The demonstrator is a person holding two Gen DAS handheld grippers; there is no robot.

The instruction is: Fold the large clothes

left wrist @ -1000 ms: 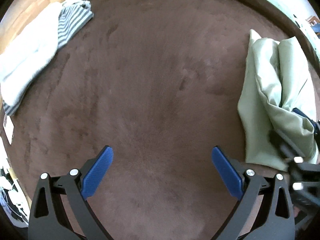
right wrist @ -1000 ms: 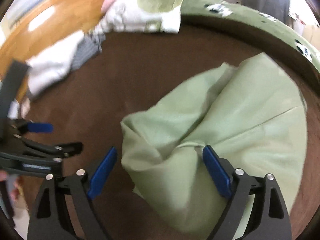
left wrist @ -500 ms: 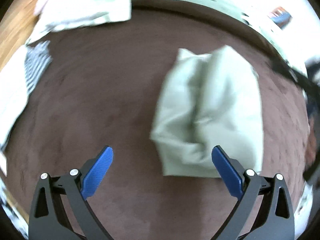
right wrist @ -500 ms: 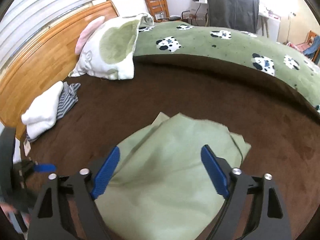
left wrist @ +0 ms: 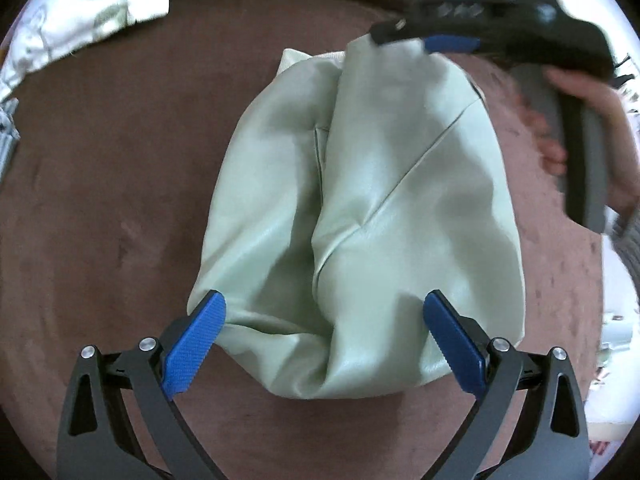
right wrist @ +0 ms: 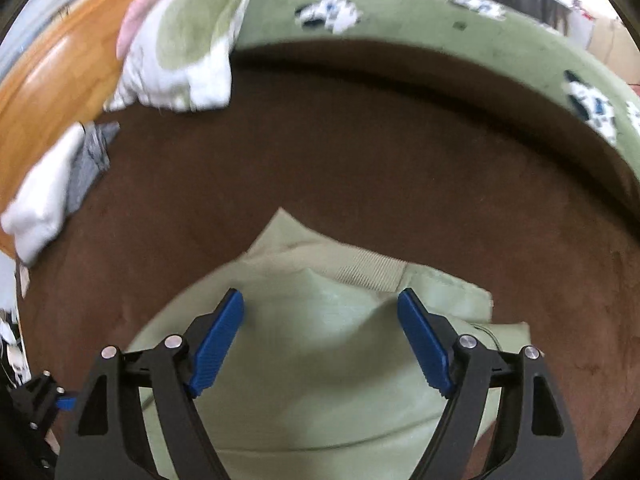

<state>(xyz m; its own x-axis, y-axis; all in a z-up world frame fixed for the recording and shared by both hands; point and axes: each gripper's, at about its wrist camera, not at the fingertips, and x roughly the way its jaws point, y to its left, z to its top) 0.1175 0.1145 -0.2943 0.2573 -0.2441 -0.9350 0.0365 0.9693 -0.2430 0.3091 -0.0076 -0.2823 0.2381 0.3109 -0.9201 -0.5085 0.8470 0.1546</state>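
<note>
- A pale green garment (left wrist: 360, 208), smooth with a slight leather-like sheen, lies folded into a bulky bundle on the brown plush bedspread (left wrist: 120, 184), roughly in the middle of the left wrist view.
- Seams and a deep crease run lengthwise down the bundle; a ribbed hem band (right wrist: 370, 272) shows at its far edge in the right wrist view.
- The left gripper (left wrist: 324, 336) hangs over the near end of the bundle, its blue pads spread wide, one at each side of the fabric; the pads do not press on it.
- The right gripper (right wrist: 320, 336) is above the far end of the same garment, its jaws closing yet with a broad gap between them; cloth lies beneath and between the pads, but they do not pinch it.
- In the left wrist view the right gripper (left wrist: 452, 44) shows at the top right, blurred, with the person's hand (left wrist: 576, 120) around its handle.
- A white and green patterned pillow (right wrist: 184, 48) leans at the wooden headboard (right wrist: 48, 80).
- A white cloth (right wrist: 40, 204) and a grey striped cloth (right wrist: 90, 160) lie together at the bedspread's left edge, well apart from the garment.
- A green blanket (right wrist: 440, 28) with black-and-white patches edges the far side of the bedspread.
</note>
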